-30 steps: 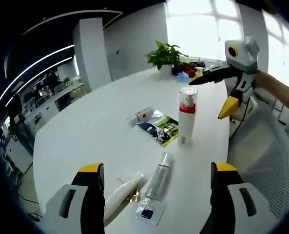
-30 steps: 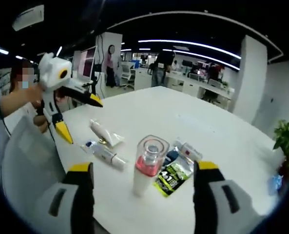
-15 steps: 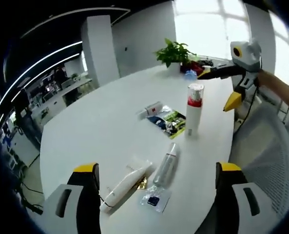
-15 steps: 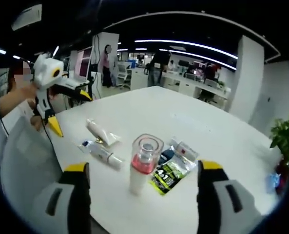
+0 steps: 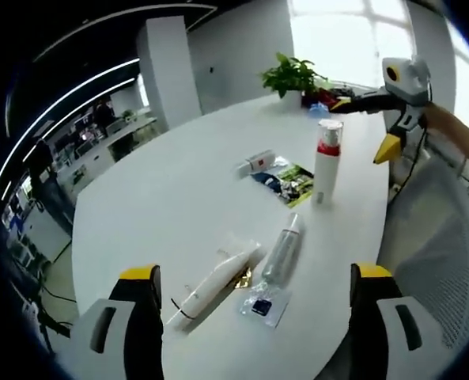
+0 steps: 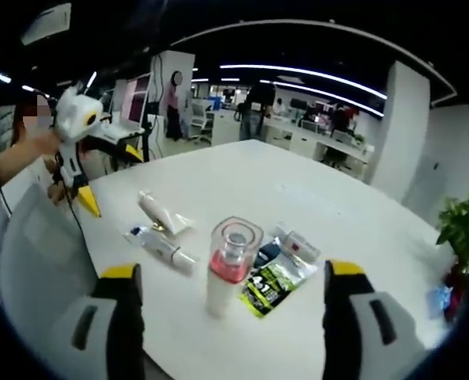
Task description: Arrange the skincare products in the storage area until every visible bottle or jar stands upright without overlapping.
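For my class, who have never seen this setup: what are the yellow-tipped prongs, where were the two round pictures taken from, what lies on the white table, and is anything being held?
A person holds a hand-held gripper in each hand, each carrying a fisheye camera. The left gripper view looks between the left hand-held gripper; the right gripper view between the right hand-held gripper. Both are open and hold nothing. On the white table one pump bottle stands upright. A white tube, a clear bottle and a small tube lie flat beside sachets.
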`<action>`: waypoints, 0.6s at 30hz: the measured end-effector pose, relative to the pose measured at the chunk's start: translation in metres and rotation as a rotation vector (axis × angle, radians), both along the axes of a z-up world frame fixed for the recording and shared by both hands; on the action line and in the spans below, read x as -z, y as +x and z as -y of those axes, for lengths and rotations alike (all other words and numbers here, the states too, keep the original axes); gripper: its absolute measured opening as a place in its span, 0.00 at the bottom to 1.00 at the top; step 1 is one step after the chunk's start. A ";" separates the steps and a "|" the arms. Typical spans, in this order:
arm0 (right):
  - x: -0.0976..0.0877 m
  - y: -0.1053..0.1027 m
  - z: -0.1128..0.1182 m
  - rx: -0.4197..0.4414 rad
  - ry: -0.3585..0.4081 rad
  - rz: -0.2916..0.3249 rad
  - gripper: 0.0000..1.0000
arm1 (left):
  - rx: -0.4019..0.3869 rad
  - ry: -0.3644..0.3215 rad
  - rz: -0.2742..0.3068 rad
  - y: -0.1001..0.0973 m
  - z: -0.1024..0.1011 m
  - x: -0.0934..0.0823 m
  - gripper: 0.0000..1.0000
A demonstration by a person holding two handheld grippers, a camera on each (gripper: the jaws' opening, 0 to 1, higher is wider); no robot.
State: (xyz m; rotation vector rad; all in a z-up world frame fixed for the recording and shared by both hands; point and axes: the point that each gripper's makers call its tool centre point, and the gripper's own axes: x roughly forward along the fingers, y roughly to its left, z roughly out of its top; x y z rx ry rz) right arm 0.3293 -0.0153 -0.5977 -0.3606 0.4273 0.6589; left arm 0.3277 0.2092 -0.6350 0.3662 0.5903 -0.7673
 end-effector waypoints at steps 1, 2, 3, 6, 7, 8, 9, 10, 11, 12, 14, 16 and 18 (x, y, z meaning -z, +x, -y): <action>0.001 0.000 0.000 0.001 0.002 -0.002 0.96 | -0.004 -0.001 -0.008 0.000 -0.001 0.003 0.97; 0.001 0.000 0.000 0.002 0.002 -0.005 0.96 | -0.006 -0.001 -0.013 0.000 -0.002 0.005 0.97; 0.001 0.000 0.001 0.004 0.001 -0.006 0.97 | -0.009 0.002 -0.014 0.001 -0.003 0.007 0.97; 0.002 0.000 0.002 0.006 0.002 -0.009 0.97 | -0.011 0.011 -0.020 0.002 -0.006 0.010 0.97; 0.002 0.000 0.002 0.006 0.002 -0.011 0.97 | -0.011 0.013 -0.021 0.003 -0.007 0.011 0.97; 0.003 0.000 0.002 0.008 0.003 -0.017 0.98 | -0.010 0.016 -0.022 0.004 -0.008 0.011 0.97; 0.004 0.000 0.002 0.009 0.006 -0.019 0.99 | -0.010 0.019 -0.024 0.005 -0.009 0.012 0.97; 0.004 0.000 0.002 0.009 0.009 -0.021 0.99 | -0.011 0.023 -0.026 0.007 -0.010 0.013 0.97; 0.004 0.000 0.002 0.009 0.009 -0.022 0.99 | -0.010 0.026 -0.027 0.007 -0.010 0.014 0.97; 0.004 0.001 0.002 0.009 0.006 -0.023 1.00 | -0.006 0.031 -0.032 0.008 -0.011 0.015 0.97; 0.005 0.001 0.002 0.010 0.008 -0.025 1.00 | -0.002 0.038 -0.034 0.010 -0.012 0.017 0.97; 0.005 0.001 0.002 0.008 0.009 -0.029 1.00 | 0.000 0.050 -0.035 0.013 -0.014 0.019 0.97; 0.006 0.002 0.003 0.010 0.008 -0.031 1.00 | -0.001 0.056 -0.041 0.016 -0.015 0.021 0.97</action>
